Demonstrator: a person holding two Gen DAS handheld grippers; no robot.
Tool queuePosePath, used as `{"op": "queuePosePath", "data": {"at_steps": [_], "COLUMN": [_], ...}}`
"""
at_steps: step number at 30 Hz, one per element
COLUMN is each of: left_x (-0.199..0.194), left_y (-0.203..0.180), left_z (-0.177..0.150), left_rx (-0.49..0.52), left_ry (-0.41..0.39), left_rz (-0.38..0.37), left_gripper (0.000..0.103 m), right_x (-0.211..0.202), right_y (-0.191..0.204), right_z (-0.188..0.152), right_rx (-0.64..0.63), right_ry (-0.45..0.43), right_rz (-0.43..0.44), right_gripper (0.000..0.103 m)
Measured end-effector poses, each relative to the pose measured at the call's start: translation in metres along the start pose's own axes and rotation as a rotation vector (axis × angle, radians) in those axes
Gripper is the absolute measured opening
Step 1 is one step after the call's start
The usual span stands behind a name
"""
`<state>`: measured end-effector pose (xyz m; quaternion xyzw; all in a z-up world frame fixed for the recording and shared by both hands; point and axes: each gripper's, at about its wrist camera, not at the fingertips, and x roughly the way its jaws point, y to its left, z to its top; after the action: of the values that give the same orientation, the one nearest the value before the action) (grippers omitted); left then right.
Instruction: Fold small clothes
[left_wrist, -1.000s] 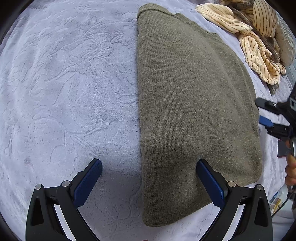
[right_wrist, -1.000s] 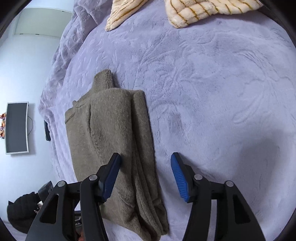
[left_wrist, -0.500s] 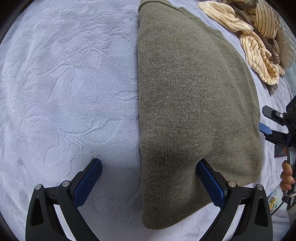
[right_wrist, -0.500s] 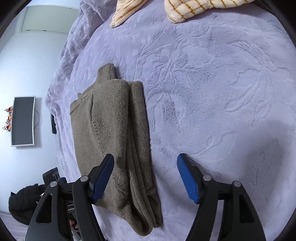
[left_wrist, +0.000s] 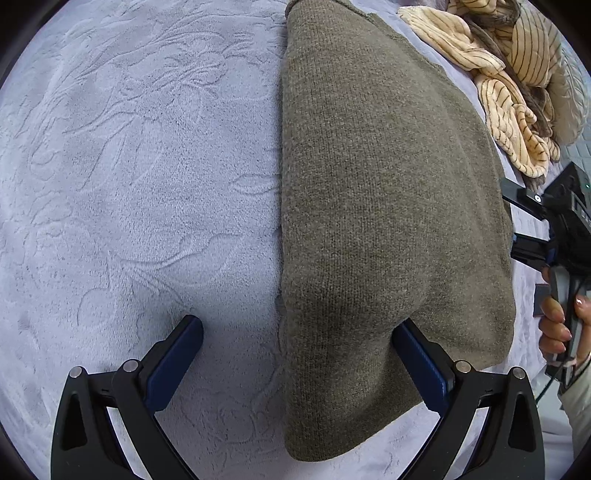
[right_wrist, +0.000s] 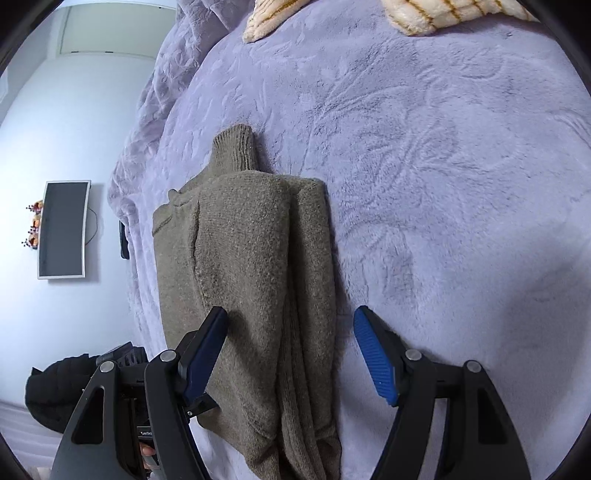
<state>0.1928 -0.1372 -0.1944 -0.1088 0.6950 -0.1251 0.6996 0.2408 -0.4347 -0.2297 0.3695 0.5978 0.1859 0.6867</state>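
An olive-green knitted sweater (left_wrist: 388, 221), folded lengthwise into a long narrow shape, lies flat on a lavender embossed blanket (left_wrist: 129, 166).

The left wrist view shows the sweater's smooth back face and one straight folded edge. The left gripper (left_wrist: 297, 363) stands wide open astride that edge near the hem end: one blue pad sits over bare blanket beside the sweater, the other at the sweater's surface, its tip tucked out of sight behind a bulge of knit, so whether it touches cannot be told. Beyond the sweater's far side this view catches the right gripper (left_wrist: 532, 229) and the person's hand (left_wrist: 561, 325) on its handle, cut off by the frame edge.

The right wrist view shows what the first does not: the ribbed turtleneck collar (right_wrist: 236, 147) sticking out past the sweater's far end, and the stacked layers of knit along the folded side. The right gripper (right_wrist: 290, 354) is also spread wide, one pad over the sweater, the other over blanket just beside the layered edge. Left of the sweater, past the blanket's edge, a monitor (right_wrist: 62, 229) hangs on a pale wall, with a dark bundle below it too dim to identify.

A heap of cream striped clothes (left_wrist: 509, 85) lies beyond the sweater's collar end, only partly in frame in both views.
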Motion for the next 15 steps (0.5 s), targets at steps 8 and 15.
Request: {"op": "queuePosePath", "data": {"at_steps": [8, 15], "left_x": [-0.017, -0.018], "left_y": [0.004, -0.015], "left_z": [-0.008, -0.003], "left_rx": [0.028, 0.112], "left_ry": [-0.043, -0.035], "left_rz": [-0.087, -0.207], "left_gripper": [0.102, 0.102], "right_x": [0.011, 0.032], "right_y": [0.027, 0.028], "right_z": [0.014, 0.023], "right_rx": [-0.072, -0.069], "right_ry": [0.025, 0.066], "right_rz": [0.062, 0.080], "right_gripper": [0.078, 0.079]}}
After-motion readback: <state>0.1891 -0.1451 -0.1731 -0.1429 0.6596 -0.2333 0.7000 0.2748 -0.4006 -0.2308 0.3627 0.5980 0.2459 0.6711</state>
